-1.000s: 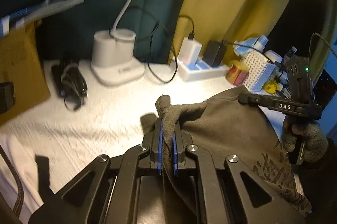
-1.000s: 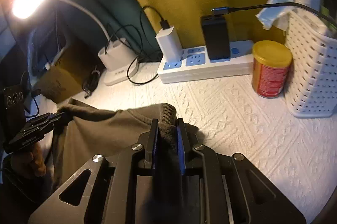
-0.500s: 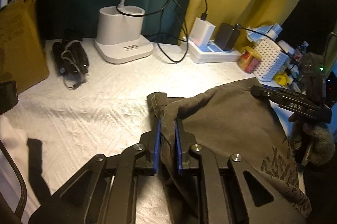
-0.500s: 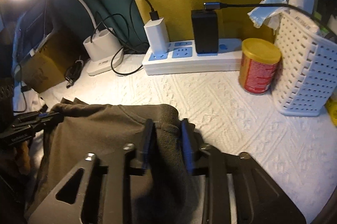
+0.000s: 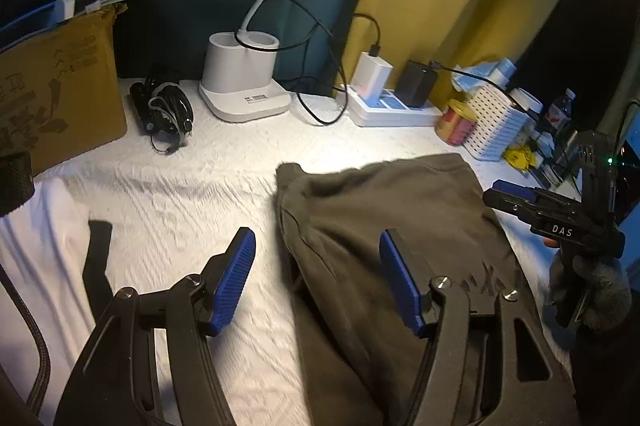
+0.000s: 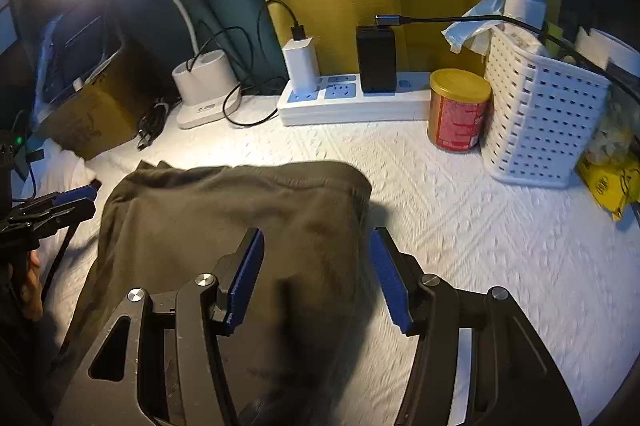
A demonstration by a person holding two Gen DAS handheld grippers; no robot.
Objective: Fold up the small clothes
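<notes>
Olive-brown knit garment lying flat on the white textured cloth-covered table, ribbed hem toward the lamp, dark print near one edge. Left gripper just opened, blue pads spread wide, gripping nothing, the garment's left edge below the gap. Right gripper likewise just opened, pads clear of the fabric beneath. At left, brown cardboard box; then white lamp base, white power strip with chargers, gold-lidded red tin, white perforated plastic basket holding blue-white packets. Yellow curtain behind.
</notes>
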